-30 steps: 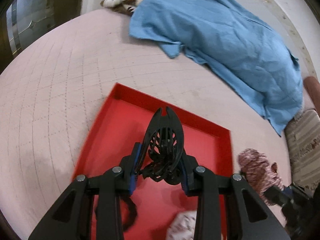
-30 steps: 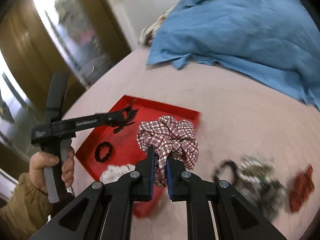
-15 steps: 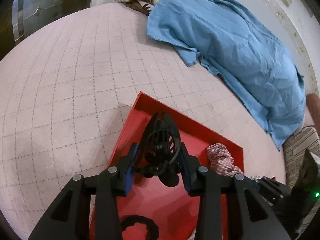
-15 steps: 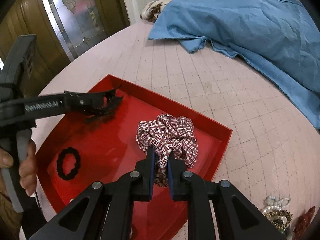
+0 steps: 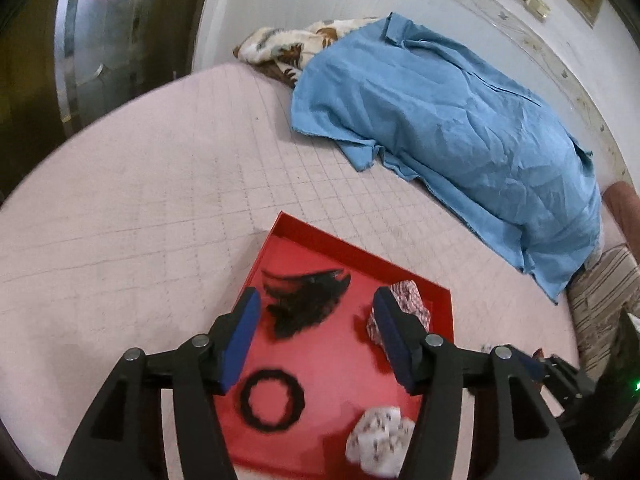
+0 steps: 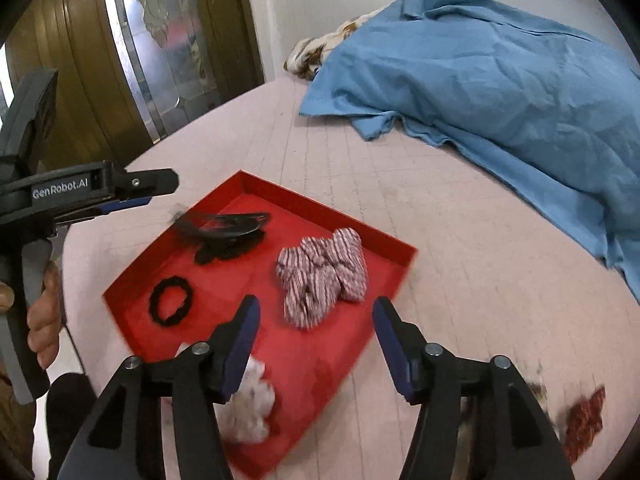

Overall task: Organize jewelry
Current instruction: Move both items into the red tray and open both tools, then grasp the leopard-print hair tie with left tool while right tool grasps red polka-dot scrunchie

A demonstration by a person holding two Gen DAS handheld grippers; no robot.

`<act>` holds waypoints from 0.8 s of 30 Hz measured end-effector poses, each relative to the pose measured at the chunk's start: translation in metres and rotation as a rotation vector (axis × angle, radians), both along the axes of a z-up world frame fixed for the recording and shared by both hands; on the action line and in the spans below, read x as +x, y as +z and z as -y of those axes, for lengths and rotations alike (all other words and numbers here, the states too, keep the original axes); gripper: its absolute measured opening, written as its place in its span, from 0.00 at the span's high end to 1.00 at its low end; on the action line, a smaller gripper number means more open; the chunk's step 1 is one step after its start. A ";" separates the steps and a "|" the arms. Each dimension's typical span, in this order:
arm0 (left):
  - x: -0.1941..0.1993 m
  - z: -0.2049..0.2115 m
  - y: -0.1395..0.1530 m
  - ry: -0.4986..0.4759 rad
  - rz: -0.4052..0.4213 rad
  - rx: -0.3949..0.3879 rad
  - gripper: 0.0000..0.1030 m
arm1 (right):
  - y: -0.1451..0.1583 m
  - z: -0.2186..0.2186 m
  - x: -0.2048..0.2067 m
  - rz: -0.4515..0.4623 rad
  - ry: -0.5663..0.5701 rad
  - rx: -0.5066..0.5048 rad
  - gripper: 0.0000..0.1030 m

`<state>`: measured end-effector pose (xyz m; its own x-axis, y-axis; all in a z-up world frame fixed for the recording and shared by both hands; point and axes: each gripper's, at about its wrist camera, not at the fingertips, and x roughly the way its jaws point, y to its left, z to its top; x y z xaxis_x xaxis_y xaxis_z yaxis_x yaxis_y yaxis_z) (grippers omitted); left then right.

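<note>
Both grippers stand spread with nothing between the pads; jaws on each have just been opening. Left gripper hangs over the shallow red rectangular tray on the pink quilted bed cover. Right gripper hangs over the tray's near edge.

Tray contents: black plastic claw hair clip at the far left corner, red-and-white checked fabric scrunchie loose on the tray floor near the far right wall, thin black elastic hair ring, white patterned scrunchie at the near end.

Both tools tilt steeply down.

Right view only: person's hand on the left tool's grey grip, plus blurred beaded pieces and a dark red item lying on the cover outside the tray. Crumpled blue cloth shows in both views.
</note>
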<state>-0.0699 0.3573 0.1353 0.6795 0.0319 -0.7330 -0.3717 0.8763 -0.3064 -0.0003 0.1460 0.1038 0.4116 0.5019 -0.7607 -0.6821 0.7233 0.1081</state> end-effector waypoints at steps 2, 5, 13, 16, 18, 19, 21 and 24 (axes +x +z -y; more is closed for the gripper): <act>-0.010 0.009 0.006 -0.003 -0.003 0.027 0.41 | 0.006 0.020 -0.010 -0.004 -0.021 0.021 0.37; -0.022 0.026 0.011 -0.009 -0.008 0.060 0.37 | 0.011 0.053 -0.025 -0.014 -0.060 0.047 0.36; -0.032 0.090 0.016 -0.113 -0.028 0.089 0.37 | 0.009 0.156 -0.059 -0.012 -0.205 0.044 0.35; -0.028 0.115 0.014 -0.160 -0.044 0.086 0.36 | 0.005 0.196 -0.064 -0.024 -0.276 0.050 0.34; -0.026 0.134 0.011 -0.195 -0.057 0.071 0.36 | 0.002 0.222 -0.066 -0.034 -0.325 0.061 0.32; -0.025 0.141 0.009 -0.207 -0.062 0.068 0.36 | 0.000 0.236 -0.066 -0.039 -0.354 0.067 0.32; -0.021 0.160 0.004 -0.240 -0.079 0.068 0.36 | -0.004 0.260 -0.066 -0.051 -0.401 0.078 0.32; -0.016 0.185 -0.002 -0.284 -0.100 0.085 0.36 | -0.012 0.287 -0.064 -0.069 -0.455 0.097 0.32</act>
<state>-0.0858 0.1720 0.1338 0.5948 -0.0850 -0.7994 -0.1331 0.9702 -0.2023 -0.0646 -0.1409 0.0913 0.5563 0.3521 -0.7527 -0.2866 0.9315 0.2239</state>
